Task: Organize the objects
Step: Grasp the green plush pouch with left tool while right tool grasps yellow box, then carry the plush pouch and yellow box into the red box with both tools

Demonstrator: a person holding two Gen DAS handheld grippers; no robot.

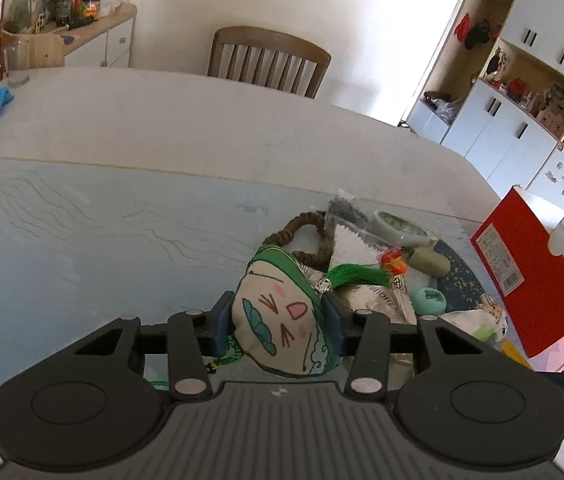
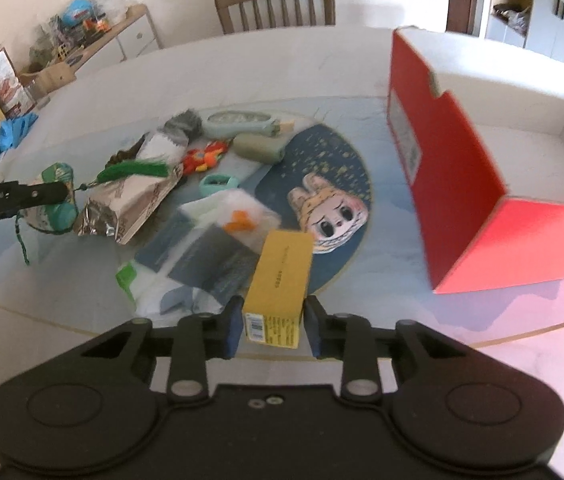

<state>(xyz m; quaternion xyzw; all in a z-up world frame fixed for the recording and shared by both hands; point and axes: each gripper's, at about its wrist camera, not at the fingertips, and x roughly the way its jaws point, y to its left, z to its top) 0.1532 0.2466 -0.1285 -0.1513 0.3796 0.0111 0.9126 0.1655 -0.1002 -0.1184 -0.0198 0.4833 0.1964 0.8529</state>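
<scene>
The fingers of our left gripper (image 1: 278, 320) pinch a green cat-face pouch (image 1: 282, 316) above the table mat (image 1: 82, 240). Our right gripper (image 2: 270, 322) clamps a yellow box (image 2: 280, 280) near the open red box (image 2: 461, 184).

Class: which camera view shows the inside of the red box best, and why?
The right wrist view: the red box stands open, its white inside visible. The left wrist view shows only its red outer side at the frame's right edge.
</scene>
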